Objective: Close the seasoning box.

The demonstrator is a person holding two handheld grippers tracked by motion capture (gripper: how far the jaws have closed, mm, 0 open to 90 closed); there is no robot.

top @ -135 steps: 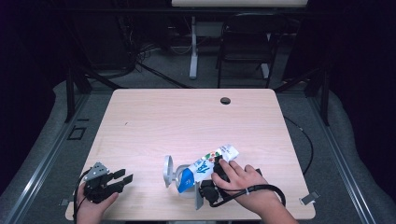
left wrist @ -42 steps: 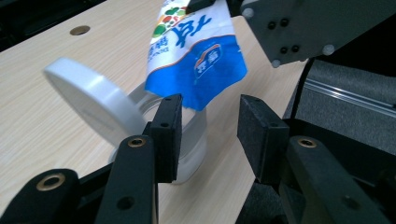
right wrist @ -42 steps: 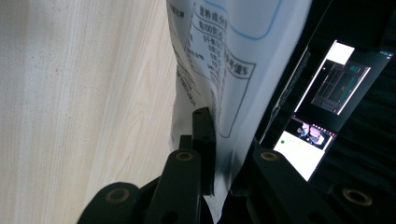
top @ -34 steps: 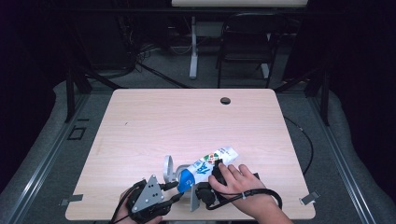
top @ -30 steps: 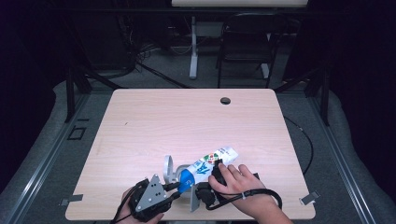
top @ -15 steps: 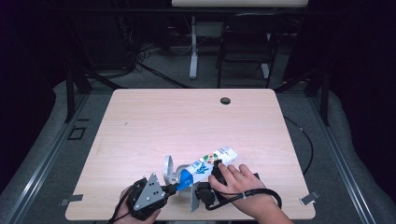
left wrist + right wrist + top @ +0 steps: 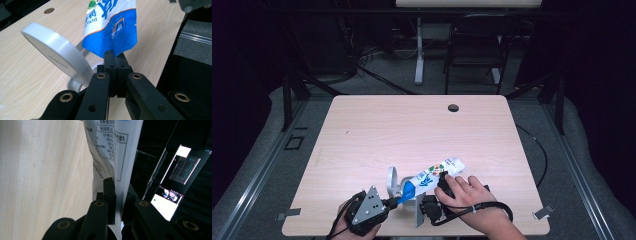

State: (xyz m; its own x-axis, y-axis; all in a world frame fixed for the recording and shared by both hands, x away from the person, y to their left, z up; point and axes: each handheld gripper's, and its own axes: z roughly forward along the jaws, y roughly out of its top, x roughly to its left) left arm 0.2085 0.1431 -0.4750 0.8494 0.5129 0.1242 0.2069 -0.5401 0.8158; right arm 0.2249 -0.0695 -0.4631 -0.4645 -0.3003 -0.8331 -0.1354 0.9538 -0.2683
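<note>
Now the left gripper [image 7: 388, 202] is shut on the blue corner of the blue-and-white printed foil pouch [image 7: 432, 177], at 6 o'clock on the wooden bench [image 7: 377, 130], while the right gripper [image 7: 117, 187] clamps its white side, so next probably comes a careful tear.

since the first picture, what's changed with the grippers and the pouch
The left gripper came in from the table's left edge to the pouch; its jaws have just been closing and now pinch the pouch's blue corner. The right gripper stayed clamped on the pouch's other side, the pouch barely shifted, and the white ring stand stayed where it was.
</note>
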